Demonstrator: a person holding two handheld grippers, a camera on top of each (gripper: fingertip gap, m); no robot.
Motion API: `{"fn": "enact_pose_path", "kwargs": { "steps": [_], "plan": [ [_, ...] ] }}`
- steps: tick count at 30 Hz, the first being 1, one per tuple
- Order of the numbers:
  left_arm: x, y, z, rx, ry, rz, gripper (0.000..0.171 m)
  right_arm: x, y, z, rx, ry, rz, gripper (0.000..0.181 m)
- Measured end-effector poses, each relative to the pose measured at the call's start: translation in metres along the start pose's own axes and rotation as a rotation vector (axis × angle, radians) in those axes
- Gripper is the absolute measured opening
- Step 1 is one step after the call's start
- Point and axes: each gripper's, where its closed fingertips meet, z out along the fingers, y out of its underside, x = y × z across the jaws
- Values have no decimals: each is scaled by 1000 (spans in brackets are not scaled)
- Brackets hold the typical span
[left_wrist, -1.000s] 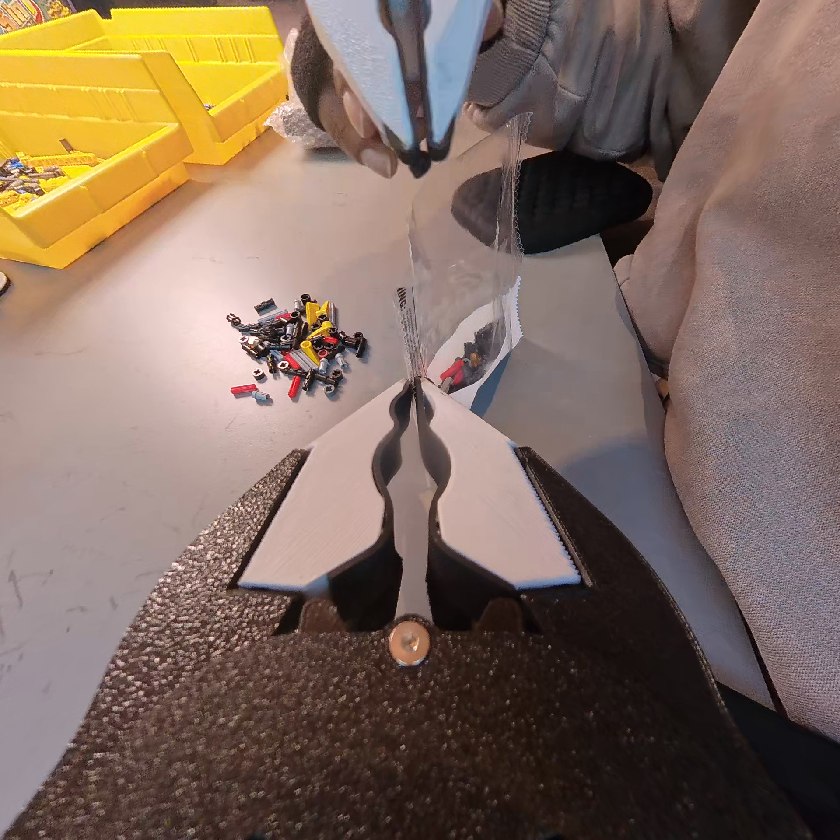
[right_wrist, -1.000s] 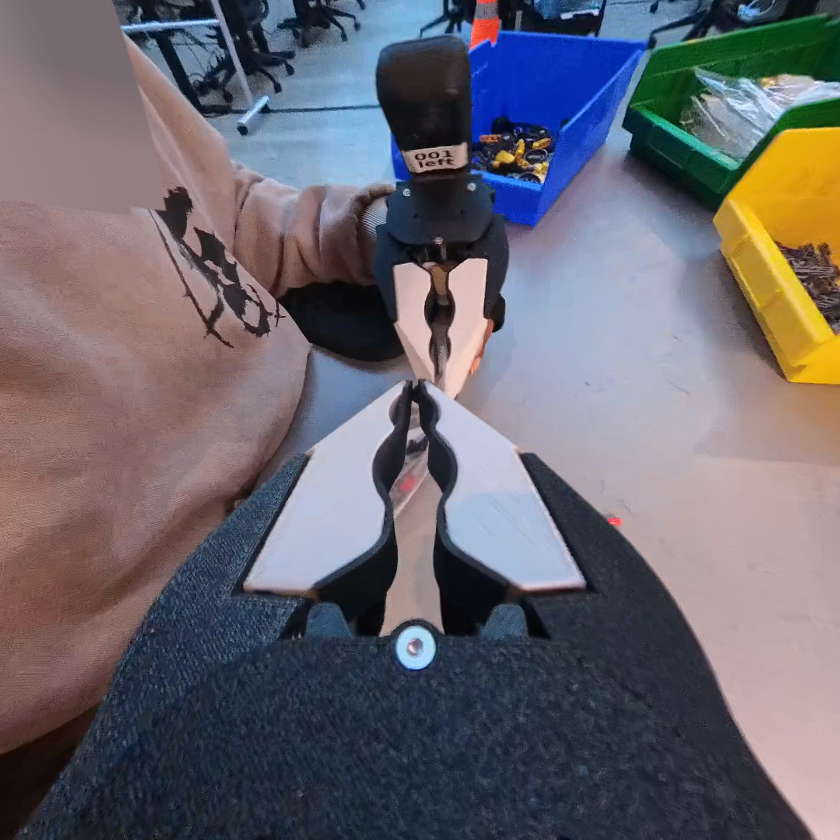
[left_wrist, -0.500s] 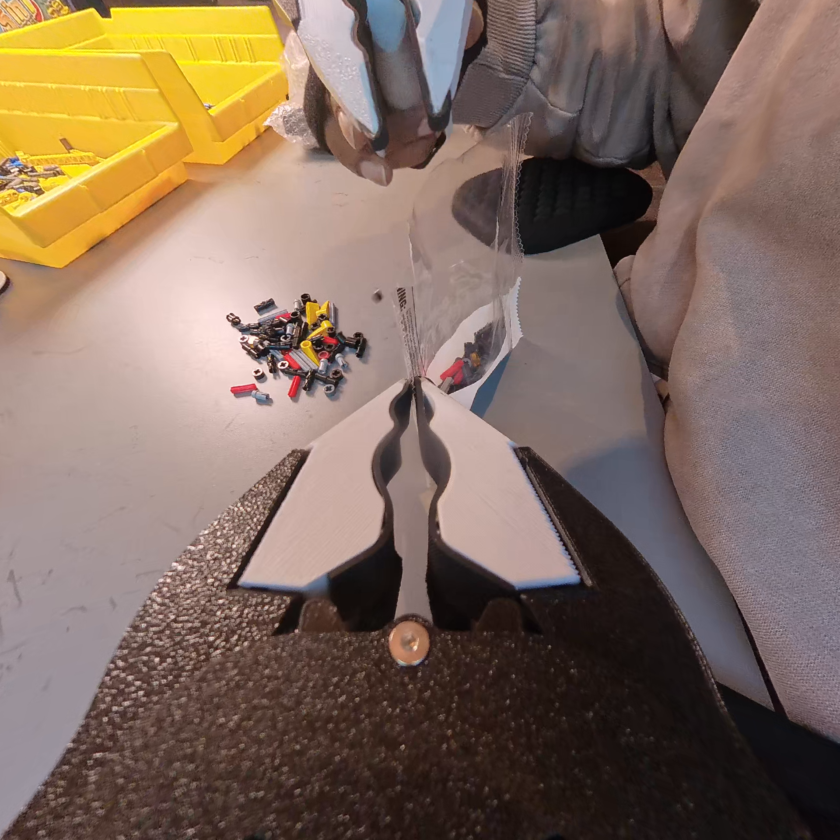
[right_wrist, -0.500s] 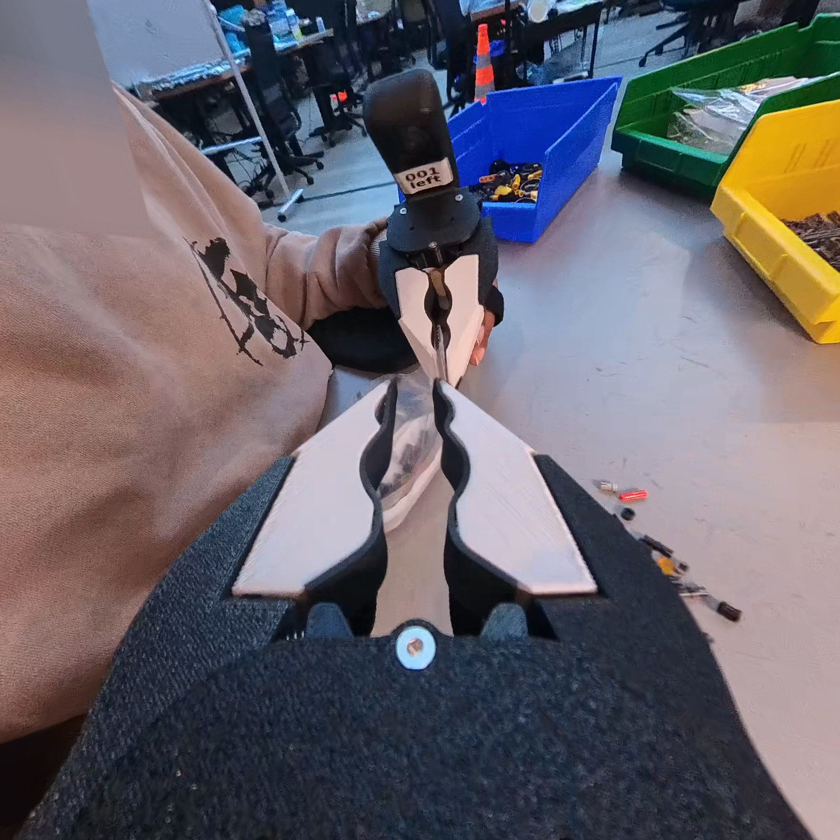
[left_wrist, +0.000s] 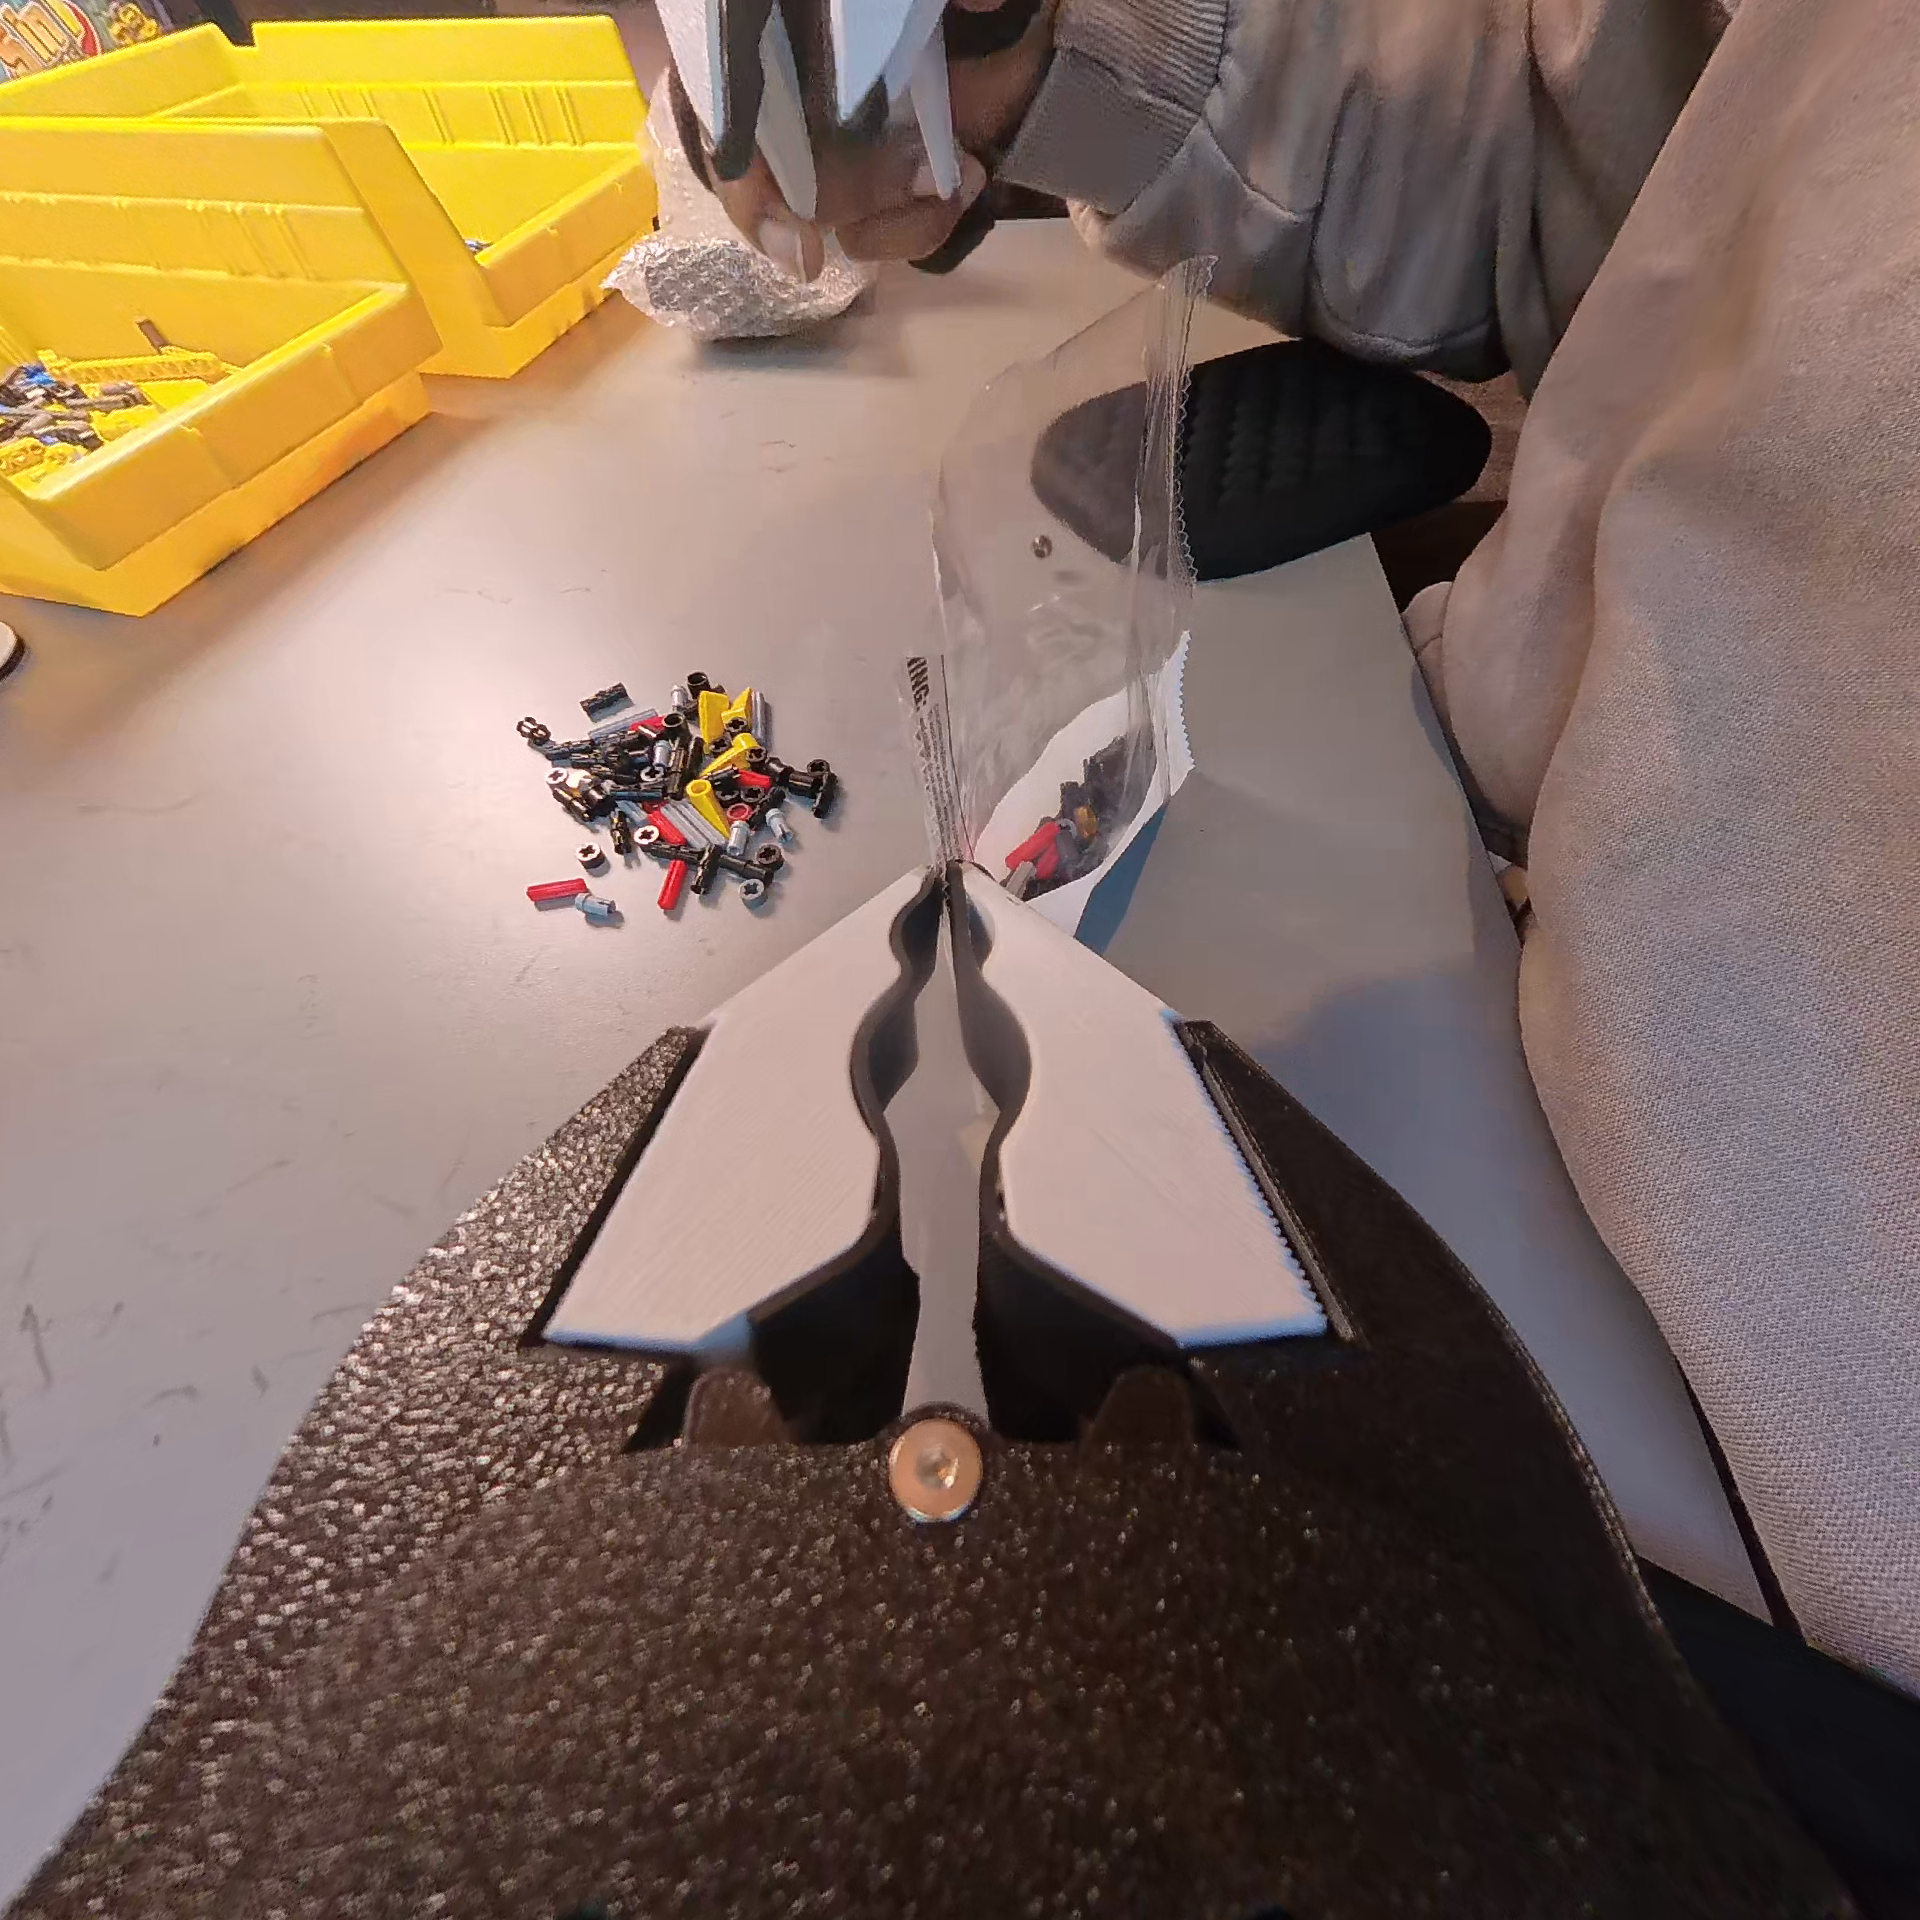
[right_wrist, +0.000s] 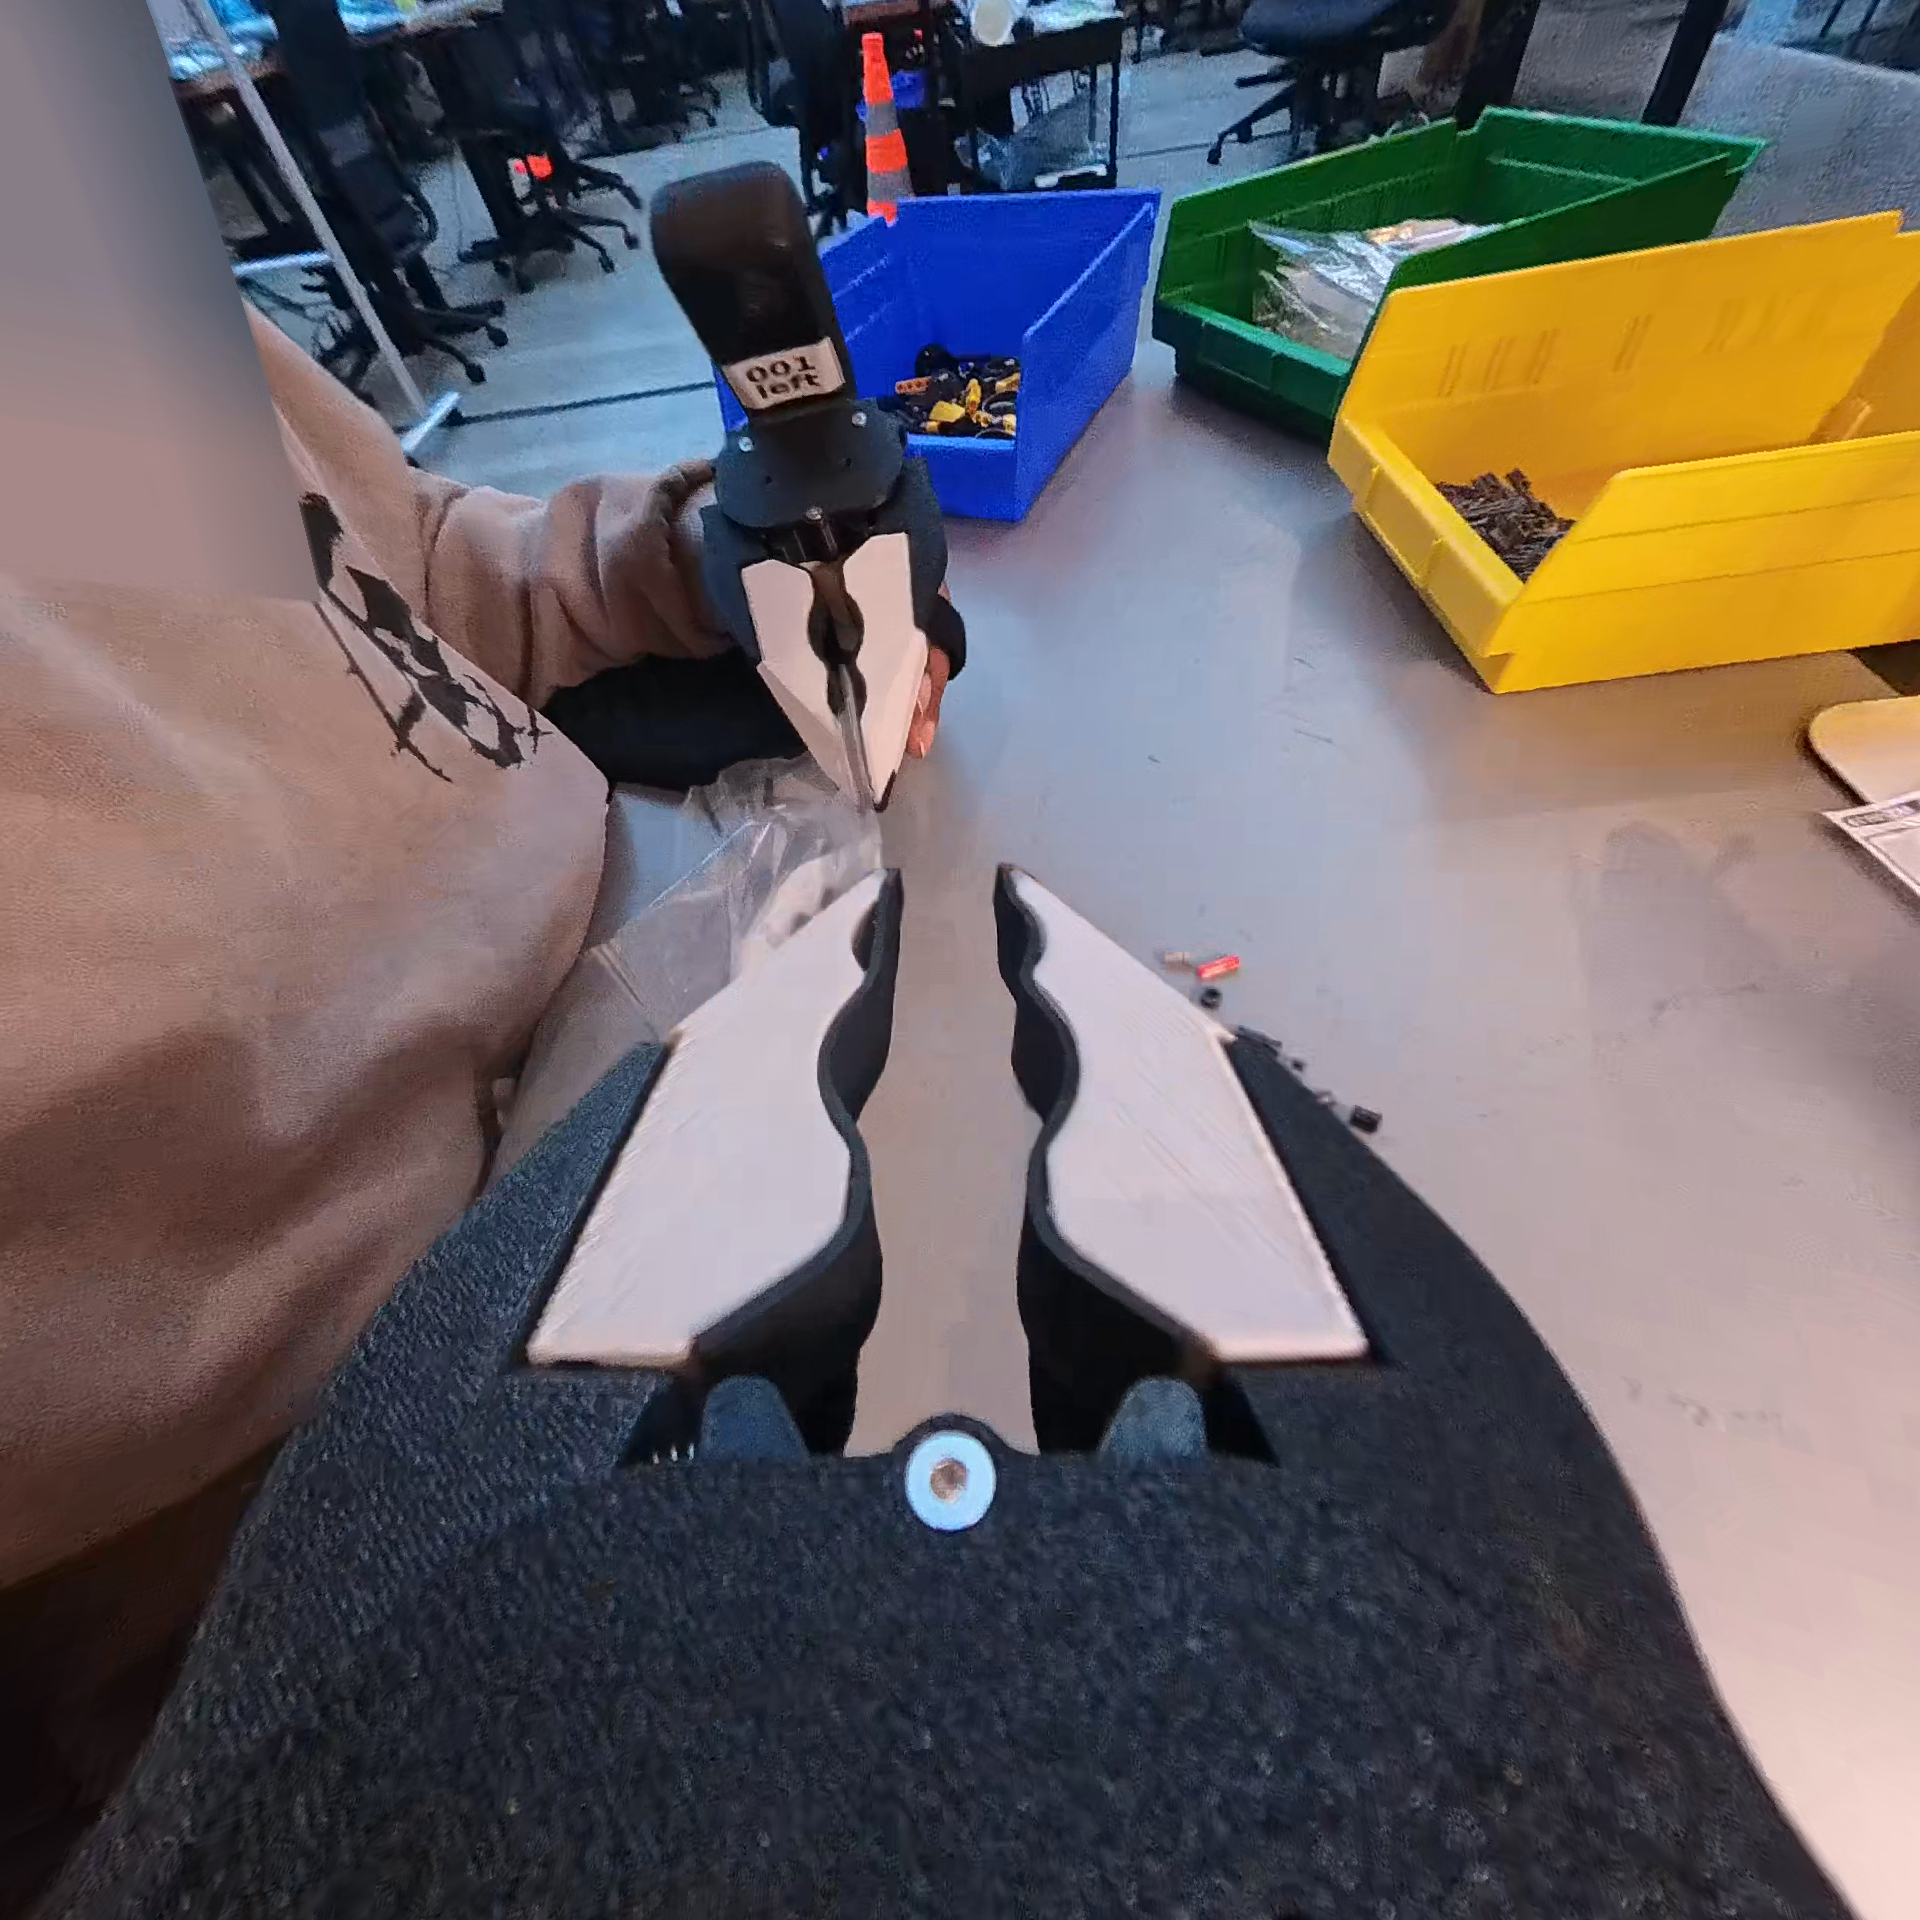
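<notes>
left tool (left_wrist: 948, 883) clenched on crinkled clear bag (left_wrist: 1049, 644) with few small parts inside; right tool (right_wrist: 945, 883) released, empty

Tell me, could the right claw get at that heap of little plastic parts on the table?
Probably yes: the right claw is open and empty, and nothing lies between it and the heap of parts on the table.

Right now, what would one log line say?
left tool: shut on bag | right tool: open, empty | parts: on table
</notes>
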Motion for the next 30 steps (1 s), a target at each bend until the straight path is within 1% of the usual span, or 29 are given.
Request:
{"fn": "enact_pose_path", "kwargs": {
  "steps": [2, 4, 6, 7, 9, 11, 15, 20, 24, 30],
  "plan": [
    [0, 0, 0, 0, 0, -3, 0, 3, 21, -10, -126, 52, -16, 17],
    [-1, 0, 0, 0, 1, -6, 0, 3, 56, -21, -306, 95, -35, 17],
    [-1, 0, 0, 0, 1, -6, 0, -1, 98, -33, -488, 116, -16, 19],
    [-1, 0, 0, 0, 1, -6, 0, -7, 115, -37, -548, 107, 3, 19],
    [-1, 0, 0, -1, 1, -8, 0, -19, 143, -42, -620, 90, 48, 20],
    [-1, 0, 0, -2, 2, -10, 0, -21, 162, -49, -661, 117, 58, 20],
    [-2, 1, 0, -3, 3, -16, 0, -21, 167, -52, -619, 166, 92, 18],
    [-2, 1, 0, -6, 1, -18, 0, -18, 168, -54, -603, 192, 92, 10],
    [-3, 1, 0, -6, -2, -16, 0, -19, 166, -60, -596, 202, 85, 17],
    [-3, 1, 0, -8, -1, -14, 0, -19, 175, -72, -628, 235, 98, 17]
  ]
}}
